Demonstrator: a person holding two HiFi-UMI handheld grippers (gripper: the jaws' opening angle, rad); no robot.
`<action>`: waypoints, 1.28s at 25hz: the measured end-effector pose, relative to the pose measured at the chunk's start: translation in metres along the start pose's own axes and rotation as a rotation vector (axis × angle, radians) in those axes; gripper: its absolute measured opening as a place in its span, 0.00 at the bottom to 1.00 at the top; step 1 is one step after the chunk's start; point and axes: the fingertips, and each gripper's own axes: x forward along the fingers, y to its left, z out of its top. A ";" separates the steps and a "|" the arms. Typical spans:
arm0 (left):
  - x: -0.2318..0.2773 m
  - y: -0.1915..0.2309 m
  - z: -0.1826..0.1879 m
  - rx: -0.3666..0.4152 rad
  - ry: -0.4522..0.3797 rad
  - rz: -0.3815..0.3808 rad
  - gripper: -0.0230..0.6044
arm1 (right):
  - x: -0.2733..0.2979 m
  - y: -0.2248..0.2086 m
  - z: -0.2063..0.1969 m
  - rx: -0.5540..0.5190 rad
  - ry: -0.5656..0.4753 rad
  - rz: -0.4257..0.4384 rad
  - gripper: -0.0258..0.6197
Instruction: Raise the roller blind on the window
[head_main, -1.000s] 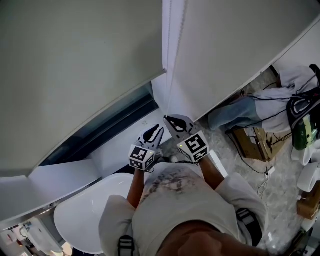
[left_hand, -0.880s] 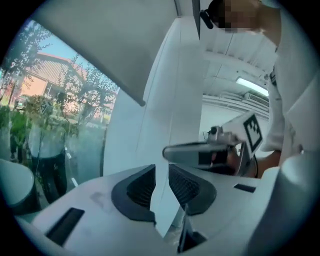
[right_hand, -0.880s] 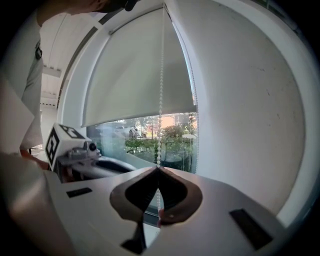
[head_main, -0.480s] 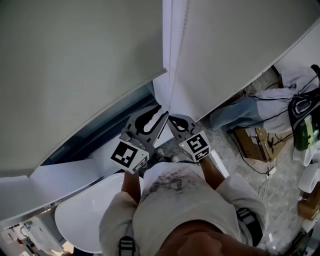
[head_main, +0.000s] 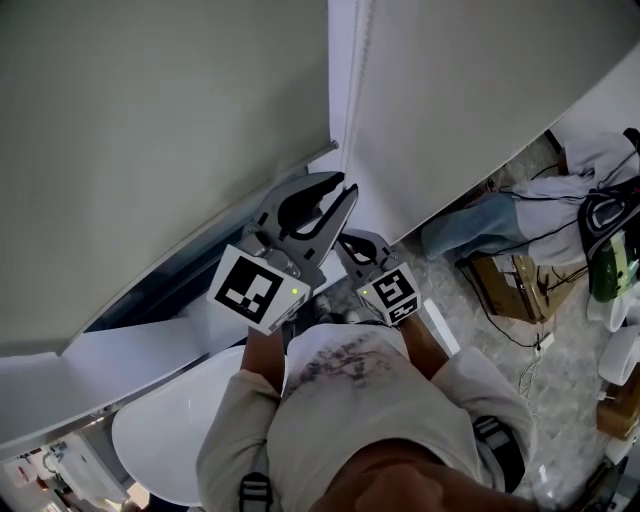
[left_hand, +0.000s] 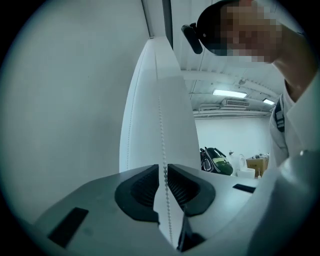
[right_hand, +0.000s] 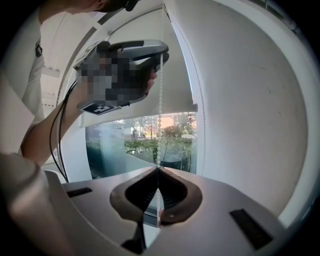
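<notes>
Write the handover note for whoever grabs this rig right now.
Right tool: shut on the bead chain, low down.
Left tool: higher on the same chain, jaws round it with a thin gap on each side, not clamped.
Roller blind: partly up; window glass shows under its bottom edge.
Left to do: close the left tool on the chain, then pull hand over hand; probably several more pulls are needed.

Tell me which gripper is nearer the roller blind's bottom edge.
Left. The left gripper sits just under the blind's bottom edge, jaws around the bead chain; the right gripper clamps the chain lower down.
</notes>
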 end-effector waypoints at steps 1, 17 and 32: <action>0.002 0.000 0.000 0.000 0.007 0.000 0.11 | 0.001 0.000 0.000 0.000 0.002 0.000 0.13; -0.002 0.001 -0.027 -0.029 0.019 0.060 0.05 | 0.013 -0.001 -0.025 0.008 0.068 0.018 0.13; -0.007 -0.003 -0.105 -0.096 0.114 0.077 0.05 | 0.019 -0.002 -0.102 0.068 0.235 0.039 0.14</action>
